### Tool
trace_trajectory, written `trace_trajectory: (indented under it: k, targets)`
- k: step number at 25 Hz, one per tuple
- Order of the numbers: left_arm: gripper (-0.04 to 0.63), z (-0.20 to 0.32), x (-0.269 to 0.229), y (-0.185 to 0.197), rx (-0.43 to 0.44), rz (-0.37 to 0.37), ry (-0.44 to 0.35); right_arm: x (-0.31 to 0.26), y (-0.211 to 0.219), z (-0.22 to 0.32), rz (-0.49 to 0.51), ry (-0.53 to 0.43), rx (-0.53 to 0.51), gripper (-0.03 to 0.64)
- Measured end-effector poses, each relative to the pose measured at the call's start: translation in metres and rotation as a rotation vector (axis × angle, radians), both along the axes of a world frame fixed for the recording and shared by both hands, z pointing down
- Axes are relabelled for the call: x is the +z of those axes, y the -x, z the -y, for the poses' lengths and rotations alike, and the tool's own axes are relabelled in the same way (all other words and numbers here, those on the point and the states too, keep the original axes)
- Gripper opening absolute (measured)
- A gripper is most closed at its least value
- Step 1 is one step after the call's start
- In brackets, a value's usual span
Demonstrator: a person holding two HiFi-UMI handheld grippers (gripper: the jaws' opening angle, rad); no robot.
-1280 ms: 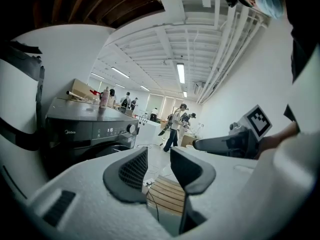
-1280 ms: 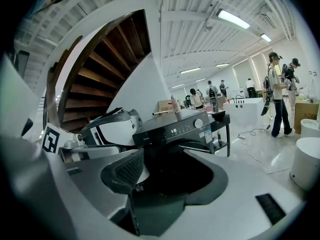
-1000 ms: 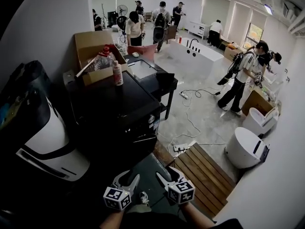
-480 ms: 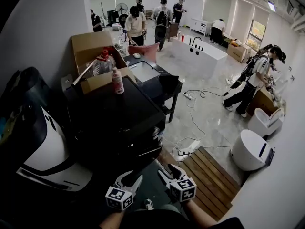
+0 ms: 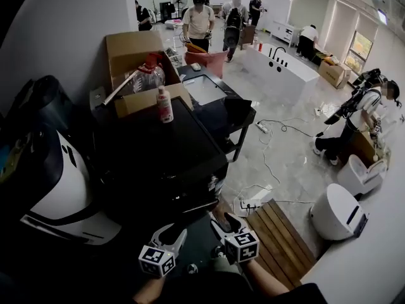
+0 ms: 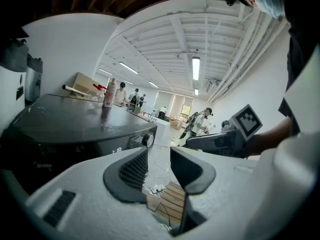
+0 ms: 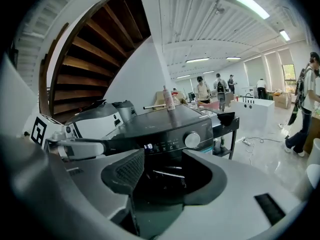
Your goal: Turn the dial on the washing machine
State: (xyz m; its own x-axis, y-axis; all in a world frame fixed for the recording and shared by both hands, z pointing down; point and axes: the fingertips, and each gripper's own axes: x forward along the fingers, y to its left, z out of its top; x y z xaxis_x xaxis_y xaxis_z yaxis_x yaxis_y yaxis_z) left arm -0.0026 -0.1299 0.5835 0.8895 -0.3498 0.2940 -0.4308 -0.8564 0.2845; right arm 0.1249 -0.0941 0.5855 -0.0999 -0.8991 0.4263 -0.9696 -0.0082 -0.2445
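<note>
The black washing machine (image 5: 158,151) stands just ahead of me, its front panel in shadow. Its round silver dial (image 7: 192,140) shows at the right end of the control panel in the right gripper view, and the same dial (image 6: 148,140) appears in the left gripper view. My left gripper (image 5: 168,234) is held low before the machine's front, open, with nothing between its fingers. Beside it my right gripper (image 5: 219,221) also stands open and empty, below the dial and apart from it. In the left gripper view the right gripper (image 6: 220,140) appears at the right.
A cardboard box (image 5: 136,68) and a pink-capped bottle (image 5: 164,104) sit on the machine's top. A white appliance (image 5: 63,189) stands at its left, a black cart (image 5: 221,109) behind it. A wooden slat platform (image 5: 278,233), a power strip (image 5: 252,202) and a white round unit (image 5: 338,211) lie to the right. People stand at the back.
The head view has shifted a little, and the machine now sits slightly more to the right. Both grippers keep their places low before it, and their jaws look unchanged.
</note>
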Motion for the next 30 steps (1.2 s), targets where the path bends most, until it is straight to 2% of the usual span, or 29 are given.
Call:
trace_trajectory:
  k: [9, 22, 30]
  targets:
    - [0.135, 0.021, -0.004, -0.015, -0.159, 0.017, 0.01, 0.008, -0.038, 0.047, -0.059, 0.036, -0.112, 0.218]
    - [0.135, 0.021, 0.0, -0.01, -0.373, 0.047, 0.019, 0.031, -0.068, 0.116, -0.18, 0.067, -0.278, 0.289]
    - [0.135, 0.014, 0.004, 0.001, -0.497, 0.07, 0.033, 0.053, -0.067, 0.14, -0.279, 0.108, -0.399, 0.356]
